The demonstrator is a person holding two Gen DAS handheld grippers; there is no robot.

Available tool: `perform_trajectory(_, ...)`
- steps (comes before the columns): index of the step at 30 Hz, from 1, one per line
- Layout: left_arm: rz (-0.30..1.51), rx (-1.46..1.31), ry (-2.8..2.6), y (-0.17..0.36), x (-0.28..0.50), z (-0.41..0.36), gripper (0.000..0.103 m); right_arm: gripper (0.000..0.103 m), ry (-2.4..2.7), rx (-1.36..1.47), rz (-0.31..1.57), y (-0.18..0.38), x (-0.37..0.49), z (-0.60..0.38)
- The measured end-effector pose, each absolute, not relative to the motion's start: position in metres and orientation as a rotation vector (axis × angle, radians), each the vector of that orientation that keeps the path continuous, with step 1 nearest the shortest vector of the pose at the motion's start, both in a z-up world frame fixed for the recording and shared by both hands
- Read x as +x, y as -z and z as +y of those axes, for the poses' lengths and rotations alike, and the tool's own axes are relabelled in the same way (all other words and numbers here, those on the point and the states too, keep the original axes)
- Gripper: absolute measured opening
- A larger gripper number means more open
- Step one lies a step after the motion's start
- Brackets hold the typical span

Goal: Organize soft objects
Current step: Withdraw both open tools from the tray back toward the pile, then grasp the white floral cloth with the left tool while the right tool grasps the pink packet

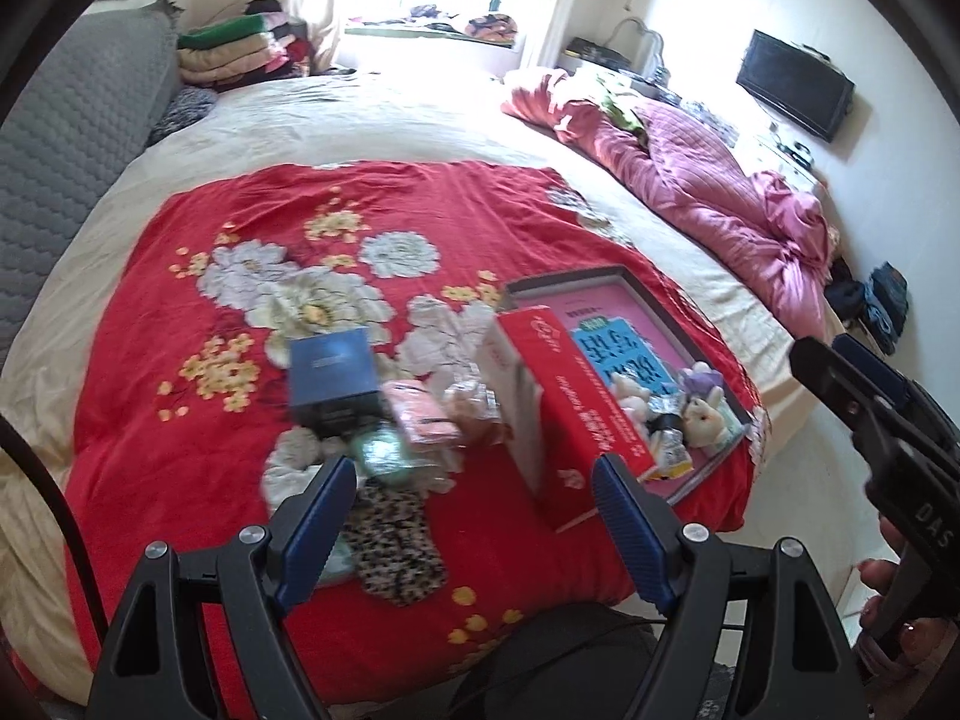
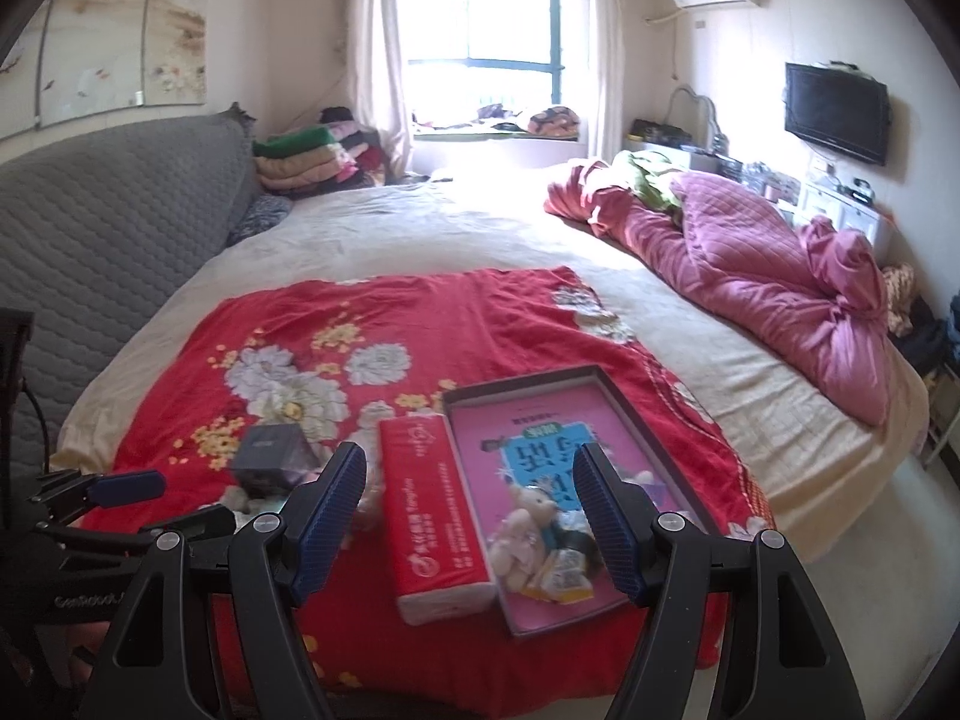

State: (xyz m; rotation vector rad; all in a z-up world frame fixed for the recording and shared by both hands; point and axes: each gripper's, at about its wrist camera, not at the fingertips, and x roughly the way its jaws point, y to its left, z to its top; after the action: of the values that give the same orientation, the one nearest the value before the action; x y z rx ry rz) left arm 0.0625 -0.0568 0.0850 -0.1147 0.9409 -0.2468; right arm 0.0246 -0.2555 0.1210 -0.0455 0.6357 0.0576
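Red floral blanket (image 1: 198, 396) spread over a cream-sheeted bed (image 2: 372, 222), carrying all the clutter near its front edge. On the right side of the blanket, a shallow dark-rimmed tray (image 2: 534, 376) with a pink printed base; inside it, toward the near end, a cream plush toy (image 2: 525, 525), a purple plush (image 1: 702, 381) and a white bunny plush (image 1: 705, 417) huddled together among small crinkly packets. Just left of the tray and touching its rim, a long red tissue pack (image 2: 429, 510) lying flat. Further left, a dark blue box (image 1: 330, 369), with a pink soft pouch (image 1: 420, 417), a pale green wrapped item (image 1: 384, 450) and a leopard-print fabric piece (image 1: 393, 546) crowded below and beside it. Left gripper (image 1: 474, 480) spread wide and empty, poised above the leopard fabric and the near end of the tissue pack. Right gripper (image 2: 468, 471) likewise wide apart, nothing between the blue pads (image 2: 327, 507), framing the tissue pack and the tray's plush toys from above the bed's front edge. Beyond, a crumpled pink quilt (image 2: 774, 294) along the bed's right side, grey quilted headboard (image 2: 114, 222) on the left, folded blankets (image 2: 300, 159) stacked by the window (image 2: 480, 48), a black television (image 2: 837, 114) on the right wall.
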Motion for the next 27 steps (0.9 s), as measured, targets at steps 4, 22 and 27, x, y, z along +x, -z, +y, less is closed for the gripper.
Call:
perform_trajectory(4, 0.925, -0.122, 0.214, -0.088, 0.059, -0.038, 0.08, 0.073, -0.085, -0.069, 0.623, -0.127, 0.024, -0.237)
perform_trajectory(22, 0.935, -0.165, 0.084, -0.064, 0.054, 0.036, 0.08, 0.073, -0.157, -0.206, 0.632, -0.118, 0.038, -0.187)
perform_trajectory(27, 0.959, -0.193, 0.061, -0.048, 0.055, 0.055, 0.081, 0.073, -0.145, -0.244, 0.658, -0.103, 0.047, -0.188)
